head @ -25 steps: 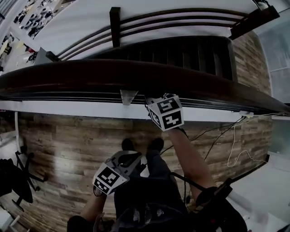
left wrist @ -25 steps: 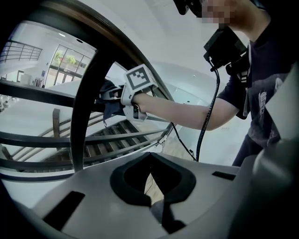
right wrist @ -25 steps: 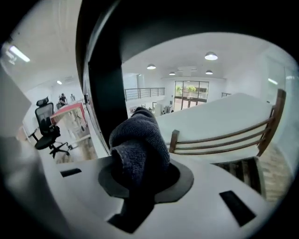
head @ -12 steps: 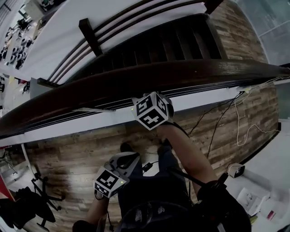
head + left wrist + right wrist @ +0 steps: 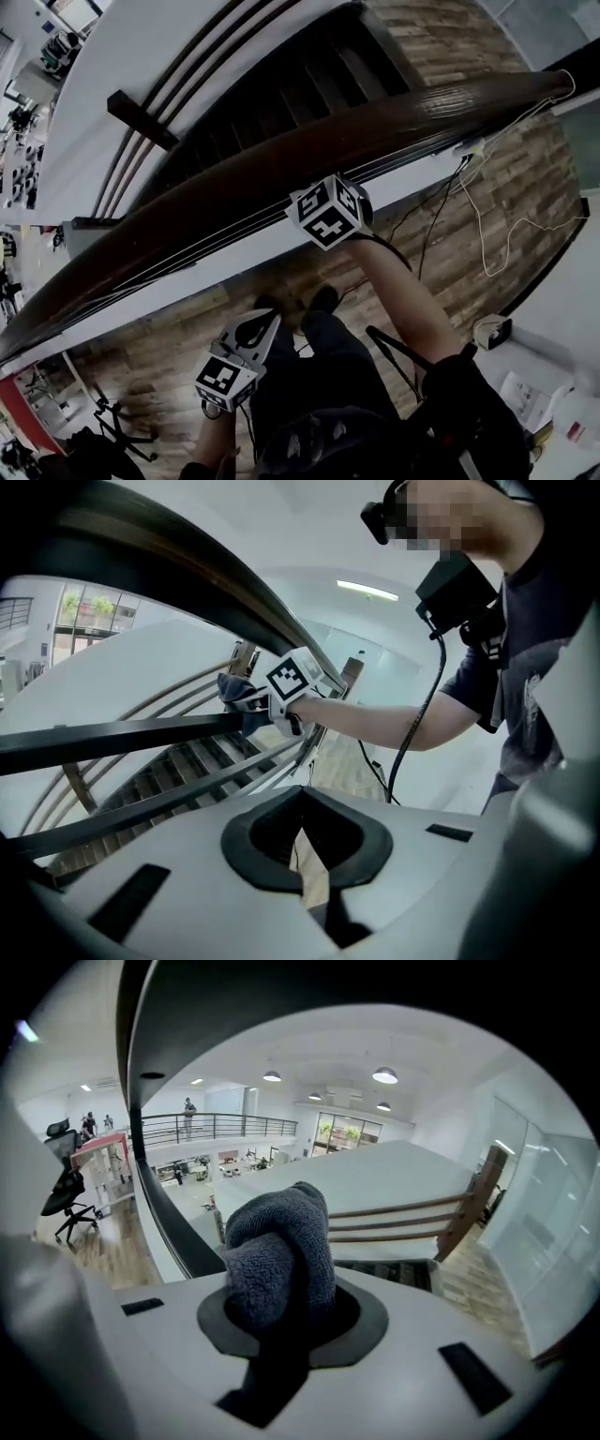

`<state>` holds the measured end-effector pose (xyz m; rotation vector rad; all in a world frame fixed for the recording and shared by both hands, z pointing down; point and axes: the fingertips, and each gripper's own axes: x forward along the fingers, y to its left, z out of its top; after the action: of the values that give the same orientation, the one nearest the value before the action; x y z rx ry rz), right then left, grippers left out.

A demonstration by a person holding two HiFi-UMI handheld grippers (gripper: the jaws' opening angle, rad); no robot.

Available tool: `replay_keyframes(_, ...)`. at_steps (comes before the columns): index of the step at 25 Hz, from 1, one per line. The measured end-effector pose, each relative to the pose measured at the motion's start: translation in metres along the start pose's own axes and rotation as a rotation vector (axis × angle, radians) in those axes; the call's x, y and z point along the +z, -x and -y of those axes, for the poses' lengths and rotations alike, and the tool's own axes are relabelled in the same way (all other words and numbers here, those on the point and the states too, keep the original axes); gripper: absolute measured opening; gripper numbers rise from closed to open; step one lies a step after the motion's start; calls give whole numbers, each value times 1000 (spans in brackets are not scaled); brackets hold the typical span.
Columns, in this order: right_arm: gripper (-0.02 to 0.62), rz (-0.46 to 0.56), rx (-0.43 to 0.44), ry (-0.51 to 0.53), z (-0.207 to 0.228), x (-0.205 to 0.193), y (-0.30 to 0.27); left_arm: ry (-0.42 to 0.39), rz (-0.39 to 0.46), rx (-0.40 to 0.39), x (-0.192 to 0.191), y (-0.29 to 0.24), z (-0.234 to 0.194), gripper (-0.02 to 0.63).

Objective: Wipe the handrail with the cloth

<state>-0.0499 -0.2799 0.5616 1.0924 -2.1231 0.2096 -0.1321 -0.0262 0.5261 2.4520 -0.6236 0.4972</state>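
Note:
The dark wooden handrail (image 5: 281, 183) runs slantwise from lower left to upper right in the head view. My right gripper (image 5: 323, 199) is up against its near side, its marker cube on top. It is shut on a grey cloth (image 5: 279, 1252), which bunches up out of the jaws beside the handrail (image 5: 141, 1119). The left gripper view shows that right gripper (image 5: 292, 679) and the cloth (image 5: 236, 692) under the handrail (image 5: 197, 569). My left gripper (image 5: 261, 326) hangs low near the person's legs, away from the rail, shut on nothing.
Beyond the rail a dark staircase (image 5: 281, 94) drops away beside white walls. Below is wood plank floor (image 5: 487, 216) with loose cables (image 5: 478, 211). A small white device (image 5: 492, 330) sits at the right, and an office chair (image 5: 103, 445) at the lower left.
The head view has swung, so the rail now slants more steeply. My right gripper has slid rightward along the rail with the cloth. The left gripper has stayed low.

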Motion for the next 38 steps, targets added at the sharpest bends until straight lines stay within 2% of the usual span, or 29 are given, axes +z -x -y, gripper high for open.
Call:
replay_keyframes(3, 71, -37, -94, -57, 75, -44, 22, 13, 37, -77, 33, -57, 14, 6)
replay_keyframes(6, 71, -46, -194, -97, 144, -76, 39, 0, 48, -192, 63, -101, 25, 6)
replay_keyframes(9, 70, -39, -274, -123, 205, -107, 58, -72, -6, -299, 75, -146, 42, 6)
replay_keyframes(11, 71, -42, -340, -121, 250, -133, 77, -140, -46, -335, 83, -174, 55, 6)
replay_keyframes(13, 71, -52, -413, -130, 299, -160, 96, -171, -74, -355, 96, -194, 67, 6)
replay_keyframes(16, 69, -73, -482, -167, 374, -200, 120, -202, -123, -350, 113, -220, 83, 6)
replay_keyframes(21, 71, -25, -498, -228, 465, -248, 153, -253, -162, -327, 137, -300, 128, 6)
replay_keyframes(24, 71, 2, -543, -250, 512, -274, 172, -240, -157, -338, 156, -353, 159, 6)
replay_keyframes(28, 71, -5, -603, -275, 575, -307, 197, -226, -160, -334, 176, -393, 179, 6)
replay_keyframes(31, 71, -27, -622, -289, 604, -324, 205, -222, -202, -302, 175, -405, 178, 6)
replay_keyframes(34, 71, -39, -643, -247, 620, -320, 208, -225, -214, -255, 181, -408, 169, 6)
replay_keyframes(38, 71, -31, -634, -274, 622, -323, 211, -219, -206, -227, 185, -406, 175, 6)
